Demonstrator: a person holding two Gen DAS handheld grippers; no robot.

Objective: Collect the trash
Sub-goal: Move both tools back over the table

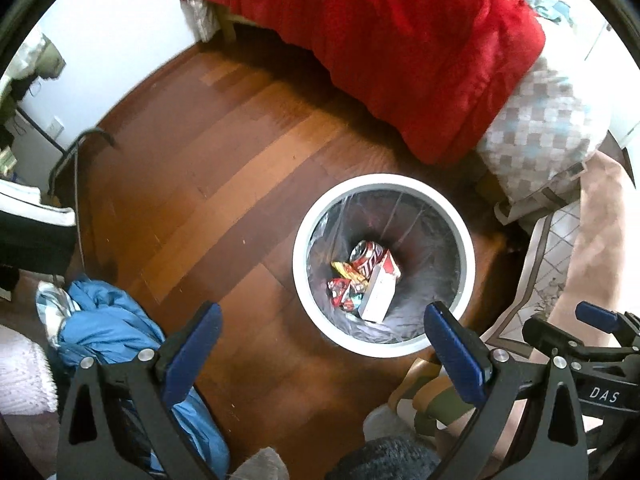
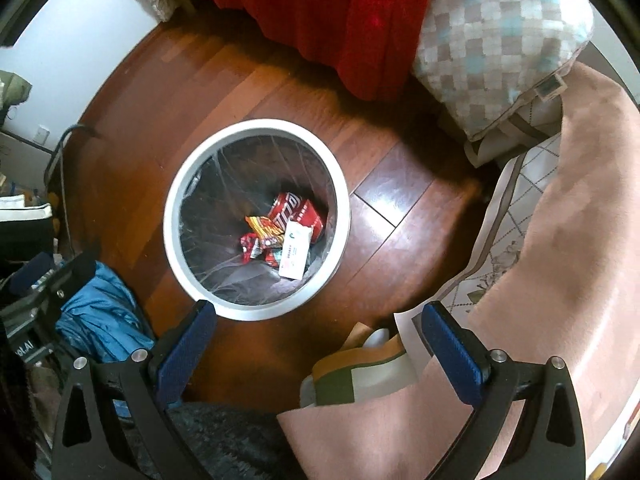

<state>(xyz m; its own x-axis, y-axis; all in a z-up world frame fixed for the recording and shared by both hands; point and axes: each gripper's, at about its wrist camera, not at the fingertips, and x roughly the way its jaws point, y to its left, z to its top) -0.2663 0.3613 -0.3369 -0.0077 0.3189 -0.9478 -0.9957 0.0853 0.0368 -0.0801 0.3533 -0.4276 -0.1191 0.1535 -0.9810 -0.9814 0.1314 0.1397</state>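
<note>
A round white-rimmed waste bin [image 1: 301, 258] [image 2: 173, 216] with a clear liner stands on the wooden floor. Inside lie a red drink can [image 1: 366, 254] [image 2: 290, 206], a white carton [image 1: 378, 294] [image 2: 296, 252] and crumpled snack wrappers [image 1: 344, 284] [image 2: 260, 236]. My left gripper [image 1: 322, 330] hangs above the bin's near rim, jaws wide open and empty. My right gripper [image 2: 318, 330] hovers just right of the bin over the floor, also wide open with nothing between its blue pads [image 2: 450, 346]. The right gripper [image 1: 596, 316] shows at the left wrist view's right edge.
A bed with a red blanket [image 1: 420, 60] [image 2: 340, 12] and checked bedding [image 1: 540, 120] [image 2: 500, 48] lies beyond the bin. Blue clothing [image 1: 100, 320] [image 2: 96, 312] is heaped at the left. A pink rug [image 2: 580, 240] and a slipper [image 2: 360, 372] lie at the right.
</note>
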